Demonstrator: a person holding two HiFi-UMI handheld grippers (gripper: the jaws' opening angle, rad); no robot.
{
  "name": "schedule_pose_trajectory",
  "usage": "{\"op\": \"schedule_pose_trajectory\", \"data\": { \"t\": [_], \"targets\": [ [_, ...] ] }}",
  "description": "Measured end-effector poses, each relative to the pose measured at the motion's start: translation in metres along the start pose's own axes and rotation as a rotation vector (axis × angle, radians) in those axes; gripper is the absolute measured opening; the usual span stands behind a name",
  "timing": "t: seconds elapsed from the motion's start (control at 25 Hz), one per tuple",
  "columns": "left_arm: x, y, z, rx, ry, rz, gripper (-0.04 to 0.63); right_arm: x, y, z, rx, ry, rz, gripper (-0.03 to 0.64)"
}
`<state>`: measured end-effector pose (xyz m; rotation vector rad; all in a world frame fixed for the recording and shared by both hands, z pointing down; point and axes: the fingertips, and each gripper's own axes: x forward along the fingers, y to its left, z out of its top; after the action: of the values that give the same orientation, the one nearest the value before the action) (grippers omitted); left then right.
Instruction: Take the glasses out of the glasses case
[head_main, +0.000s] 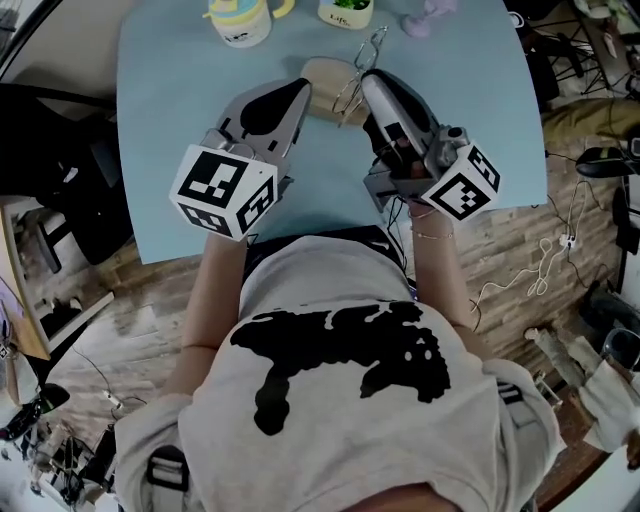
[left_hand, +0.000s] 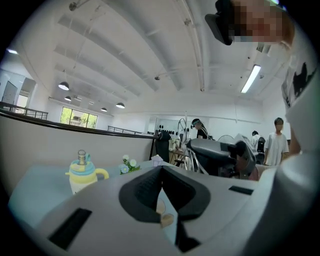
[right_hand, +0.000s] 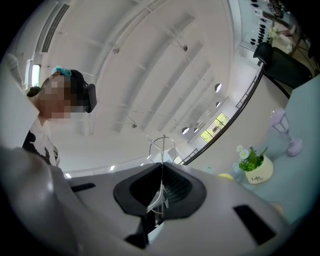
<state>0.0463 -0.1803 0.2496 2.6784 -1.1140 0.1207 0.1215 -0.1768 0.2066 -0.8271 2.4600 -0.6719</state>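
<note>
The right gripper has its jaws pressed together on the glasses, pinching the thin wire frame. In the right gripper view the frame runs up through the slit between the pads and loops above the tips. The gripper tilts a little upward.

From the head view the glasses sit at the right end of the tan case and overlap its edge. Whether they touch it I cannot tell.

The left gripper meets the case's left end. In its own view the jaws are closed at the tips, and a scrap of tan case sits pinched low in the slit. The case lies between the two grippers on the pale blue table.

At the table's far edge stand a yellow and blue cup and a small white pot of flowers. The pot carries the word "Life", with smaller print under it too small to read.
</note>
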Motion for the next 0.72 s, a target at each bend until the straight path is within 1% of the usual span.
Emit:
{"op": "schedule_pose_trajectory", "data": {
  "t": [0.16,0.36,0.56,0.72],
  "targets": [
    [-0.003,0.013,-0.013,-0.003,0.049,0.034,0.012,0.004,-0.001,-0.011,-0.058,0.049,-0.047,0.012],
    [-0.006,0.021,-0.021,-0.014,0.071,0.025,0.012,0.008,0.003,-0.020,-0.118,0.087,-0.073,0.012],
    [-0.007,0.018,-0.024,-0.017,0.086,0.004,0.012,0.006,0.003,-0.020,-0.121,0.083,-0.087,0.012],
    [-0.009,0.019,-0.027,-0.031,0.083,0.003,0.012,0.005,0.000,-0.023,-0.113,0.084,-0.103,0.011]
  ]
}}
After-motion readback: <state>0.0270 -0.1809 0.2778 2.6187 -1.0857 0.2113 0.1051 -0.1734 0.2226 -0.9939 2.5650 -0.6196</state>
